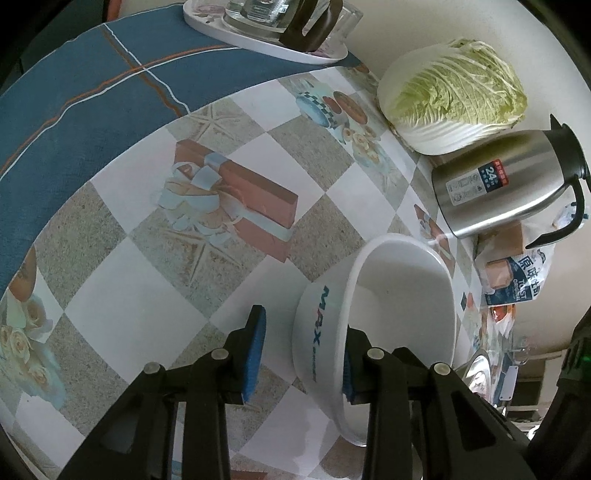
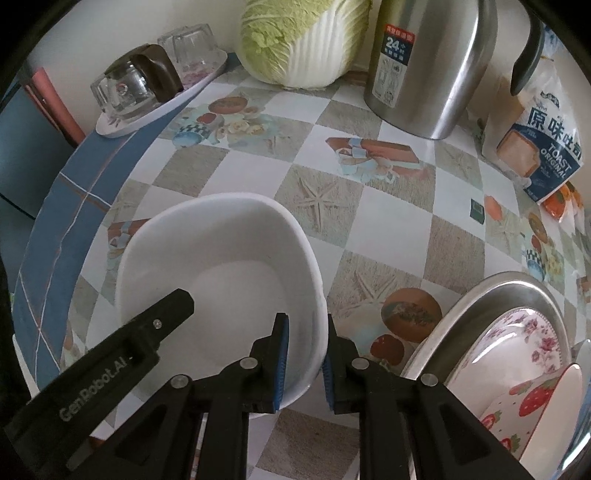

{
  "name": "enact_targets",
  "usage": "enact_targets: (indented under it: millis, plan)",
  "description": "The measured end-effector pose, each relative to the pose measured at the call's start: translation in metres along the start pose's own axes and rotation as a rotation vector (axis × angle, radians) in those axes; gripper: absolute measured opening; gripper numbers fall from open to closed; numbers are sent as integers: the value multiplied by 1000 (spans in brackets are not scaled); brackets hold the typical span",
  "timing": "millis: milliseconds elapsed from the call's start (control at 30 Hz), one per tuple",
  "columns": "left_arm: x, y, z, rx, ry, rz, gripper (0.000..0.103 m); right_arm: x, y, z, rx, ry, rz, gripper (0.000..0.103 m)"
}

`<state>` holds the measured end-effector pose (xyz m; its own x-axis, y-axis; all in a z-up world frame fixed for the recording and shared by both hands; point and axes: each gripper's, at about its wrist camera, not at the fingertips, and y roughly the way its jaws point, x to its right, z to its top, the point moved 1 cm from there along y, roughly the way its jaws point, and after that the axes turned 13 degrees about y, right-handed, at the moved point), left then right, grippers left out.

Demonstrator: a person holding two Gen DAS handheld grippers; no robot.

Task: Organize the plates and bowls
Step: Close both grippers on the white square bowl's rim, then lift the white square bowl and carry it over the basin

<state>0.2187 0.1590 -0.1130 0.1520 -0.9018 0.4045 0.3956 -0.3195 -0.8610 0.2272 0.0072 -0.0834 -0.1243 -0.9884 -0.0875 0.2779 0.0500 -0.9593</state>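
Note:
A white bowl (image 1: 402, 306) with "MAX" lettering sits on the checked tablecloth; it also shows in the right wrist view (image 2: 221, 266). My left gripper (image 1: 303, 354) is open and straddles the bowl's near wall, one finger inside and one outside, with a wide gap. My right gripper (image 2: 304, 354) straddles the bowl's right rim, its blue pads (image 2: 281, 354) close to the wall on both sides. The left gripper's finger (image 2: 147, 328) reaches into the bowl in the right wrist view. A steel basin (image 2: 491, 295) at the right holds a floral plate (image 2: 524, 332) and a strawberry bowl (image 2: 532, 402).
A napa cabbage (image 1: 454, 96), a steel thermos jug (image 1: 506, 184) and a toast bag (image 1: 517, 280) stand along the wall side. A white tray with upturned glasses (image 1: 266, 26) sits at the back. A blue cloth (image 1: 74, 110) covers the far left.

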Motion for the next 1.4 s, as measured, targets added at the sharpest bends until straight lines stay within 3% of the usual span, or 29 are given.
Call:
enact_targets:
  millis: [200, 333, 700, 800, 1100, 1400]
  plan:
    - [-1, 1, 0, 12, 0, -2, 31, 0, 7, 2, -28, 18, 1, 20]
    - [-2, 3, 0, 10, -5, -17, 16, -3, 7, 0, -25, 3, 0, 19]
    - [1, -7, -1, 9, 29, -4, 12, -8, -5, -12, -10, -11, 44, 18]
    - [16, -20, 2, 37, 82, 28, 12, -10, -18, -15, 18, -21, 43, 18]
    - [61, -71, -1, 146, 200, 7, 12, 5, -81, -16, 166, -19, 50, 18]
    - [121, -115, -24, 226, 363, -14, 12, 48, -143, -38, 305, 71, 84, 18]
